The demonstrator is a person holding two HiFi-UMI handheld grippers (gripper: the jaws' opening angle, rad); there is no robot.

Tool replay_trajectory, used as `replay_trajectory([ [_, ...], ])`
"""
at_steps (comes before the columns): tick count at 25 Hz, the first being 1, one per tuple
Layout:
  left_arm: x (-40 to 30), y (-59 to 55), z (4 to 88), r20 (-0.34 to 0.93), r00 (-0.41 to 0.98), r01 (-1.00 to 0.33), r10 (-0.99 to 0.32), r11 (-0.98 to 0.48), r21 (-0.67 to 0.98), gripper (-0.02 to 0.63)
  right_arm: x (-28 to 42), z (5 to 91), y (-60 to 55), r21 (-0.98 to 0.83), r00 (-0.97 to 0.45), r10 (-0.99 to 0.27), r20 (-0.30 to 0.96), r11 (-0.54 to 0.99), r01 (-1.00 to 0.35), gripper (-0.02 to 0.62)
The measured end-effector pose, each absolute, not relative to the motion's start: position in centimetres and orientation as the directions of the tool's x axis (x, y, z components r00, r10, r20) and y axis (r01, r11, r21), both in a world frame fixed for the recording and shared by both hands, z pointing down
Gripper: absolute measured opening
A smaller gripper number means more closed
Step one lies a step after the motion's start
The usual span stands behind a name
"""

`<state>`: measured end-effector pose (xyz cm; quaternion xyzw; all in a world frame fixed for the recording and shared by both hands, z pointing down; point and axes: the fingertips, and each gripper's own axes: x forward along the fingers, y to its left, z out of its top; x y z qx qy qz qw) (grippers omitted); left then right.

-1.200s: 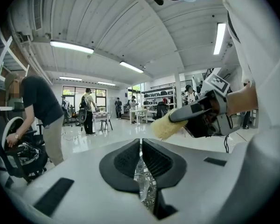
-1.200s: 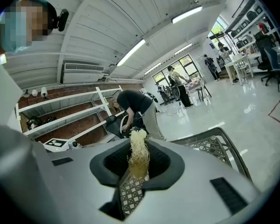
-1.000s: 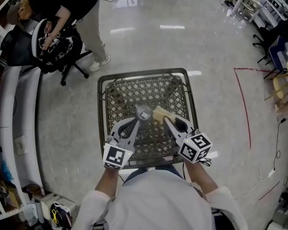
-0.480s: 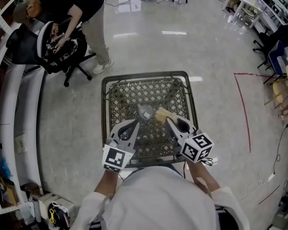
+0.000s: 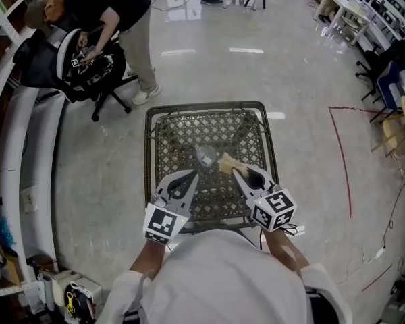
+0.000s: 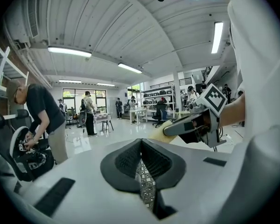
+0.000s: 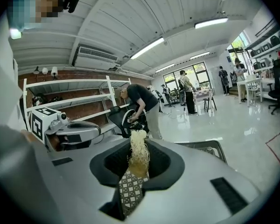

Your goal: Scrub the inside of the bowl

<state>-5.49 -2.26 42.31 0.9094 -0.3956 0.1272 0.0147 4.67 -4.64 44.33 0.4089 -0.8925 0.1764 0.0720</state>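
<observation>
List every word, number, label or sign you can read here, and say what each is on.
No words or numbers can be read in any view.
On the left gripper, the left cube shows a black-and-white square pattern, not letters.
On the right gripper, the right cube shows the same kind.
The scrubber bears no print.
Anything on the far shelves is too small to read.

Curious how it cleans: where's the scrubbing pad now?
Head view, mid-frame: the scrubbing pad is pinched in the right claw, just right of the small bowl above the mesh table.
</observation>
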Motion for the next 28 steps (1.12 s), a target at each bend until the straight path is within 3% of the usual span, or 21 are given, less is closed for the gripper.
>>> replay_trajectory([
  [28, -6.2, -0.6, 43.5, 0.249, 0.651, -0.731, -0.717, -0.681, -0.051, 0.032, 3.8, 46.1, -2.6, -0.258, -0.624, -0.717, 0.309, 0.568, -0.781, 0.085],
])
